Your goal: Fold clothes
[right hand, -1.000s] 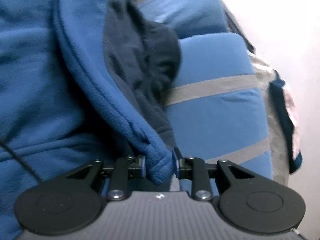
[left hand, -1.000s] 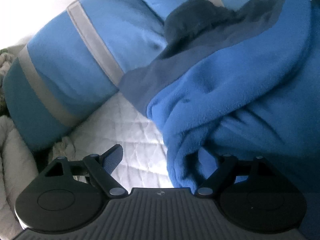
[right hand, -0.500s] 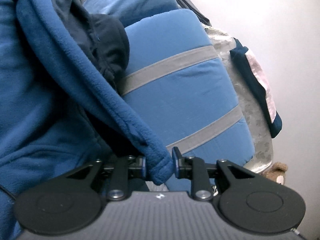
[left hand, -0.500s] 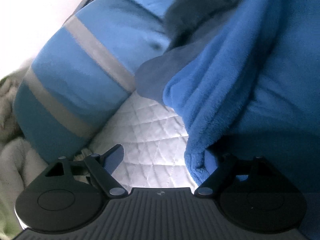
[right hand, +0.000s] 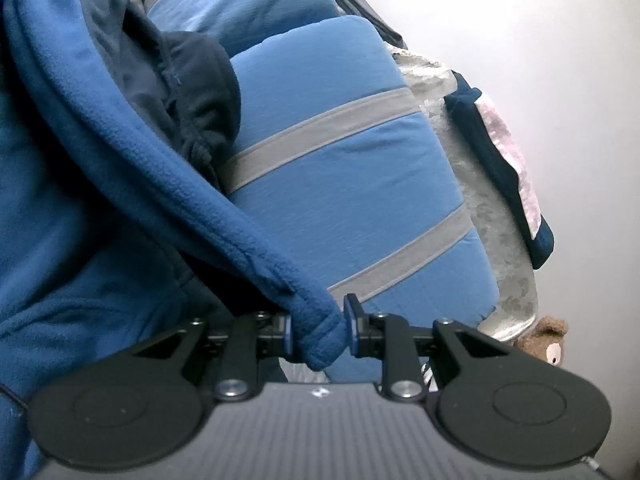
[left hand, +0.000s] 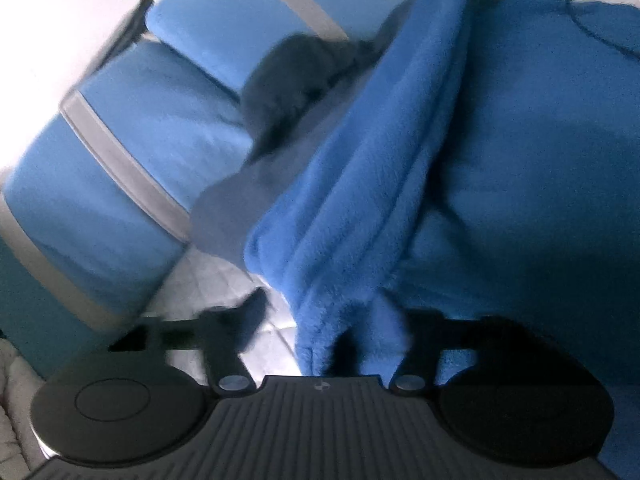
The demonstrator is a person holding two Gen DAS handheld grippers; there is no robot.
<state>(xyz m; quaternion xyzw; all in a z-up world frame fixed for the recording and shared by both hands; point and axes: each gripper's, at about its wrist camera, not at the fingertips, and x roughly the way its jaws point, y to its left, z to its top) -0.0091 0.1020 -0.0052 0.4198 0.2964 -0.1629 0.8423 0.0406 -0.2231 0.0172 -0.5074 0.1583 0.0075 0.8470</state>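
Left gripper (left hand: pixel 320 320) jaws closing — one fleece (left hand: pixel 500 160), two pillows (right hand: pixel 340 200).

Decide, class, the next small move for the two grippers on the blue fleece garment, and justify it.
Probably finish closing the left gripper before lifting. Its jaws have just been closing, and the blurred left wrist view shows a bunched edge of the blue fleece garment between them, but not a firm pinch. The right gripper already clamps the garment's hem, so both corners could then rise together.
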